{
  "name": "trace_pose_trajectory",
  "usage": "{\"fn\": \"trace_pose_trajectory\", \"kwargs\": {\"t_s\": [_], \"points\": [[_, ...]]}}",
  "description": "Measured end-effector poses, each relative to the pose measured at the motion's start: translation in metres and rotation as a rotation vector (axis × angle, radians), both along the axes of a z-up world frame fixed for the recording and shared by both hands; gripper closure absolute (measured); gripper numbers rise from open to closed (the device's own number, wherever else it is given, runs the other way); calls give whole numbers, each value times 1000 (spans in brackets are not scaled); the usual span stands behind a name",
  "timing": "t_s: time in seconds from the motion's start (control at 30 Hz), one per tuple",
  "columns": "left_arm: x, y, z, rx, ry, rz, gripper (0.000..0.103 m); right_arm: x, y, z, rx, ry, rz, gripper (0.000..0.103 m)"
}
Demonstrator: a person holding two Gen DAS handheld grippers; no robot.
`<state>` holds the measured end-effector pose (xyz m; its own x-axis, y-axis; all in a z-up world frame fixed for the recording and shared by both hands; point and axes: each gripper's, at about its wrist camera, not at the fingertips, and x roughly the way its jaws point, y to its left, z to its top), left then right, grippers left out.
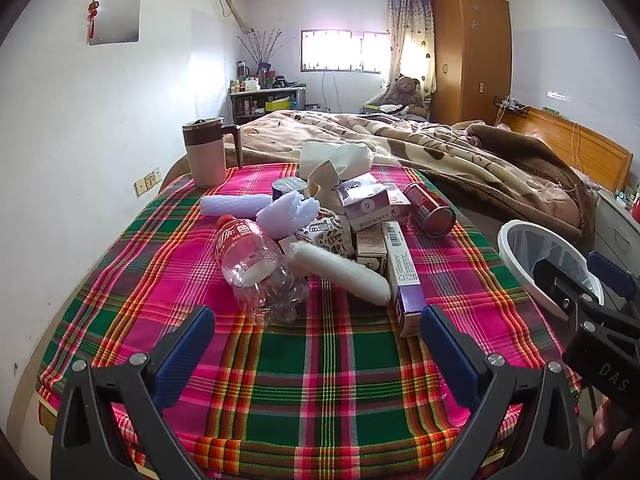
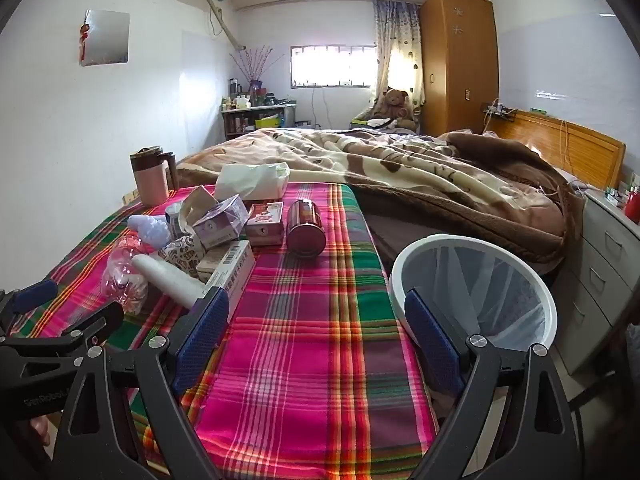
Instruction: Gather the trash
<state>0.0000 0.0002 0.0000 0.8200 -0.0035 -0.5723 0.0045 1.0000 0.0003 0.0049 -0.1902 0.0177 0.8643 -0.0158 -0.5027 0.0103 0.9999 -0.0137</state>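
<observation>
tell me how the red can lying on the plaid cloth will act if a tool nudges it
The red can lies on its side, so it would probably roll. Its shiny metal skin looks slippery. Whether it is empty, hence light, I cannot tell.

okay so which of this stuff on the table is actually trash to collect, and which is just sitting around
For the job: crushed plastic bottle, red can, long purple box, foam rolls, white bin.

Just sitting around: lidded mug, blanket, teddy bear, wardrobe.
</observation>
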Motion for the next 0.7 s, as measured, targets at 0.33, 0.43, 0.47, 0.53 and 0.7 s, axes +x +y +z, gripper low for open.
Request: {"fn": "trace_pose_trajectory", "kwargs": {"t_s": [0.33, 0.43, 0.47, 0.53, 0.7], "points": [[0, 0, 0, -1, 2, 1, 0, 1, 2, 1, 4, 9, -4, 12], [-1, 0, 0, 0, 2, 1, 0, 0, -2, 0, 12, 6, -1, 12], [0, 0, 0, -3, 2, -1, 0, 0, -2, 0, 13, 5, -3, 12], [0, 0, 0, -2, 2, 0, 0, 0, -1, 0, 12, 5, -1, 12], [0, 0, 0, -3, 2, -1, 0, 0, 0, 0, 12, 5, -2, 12]]}}
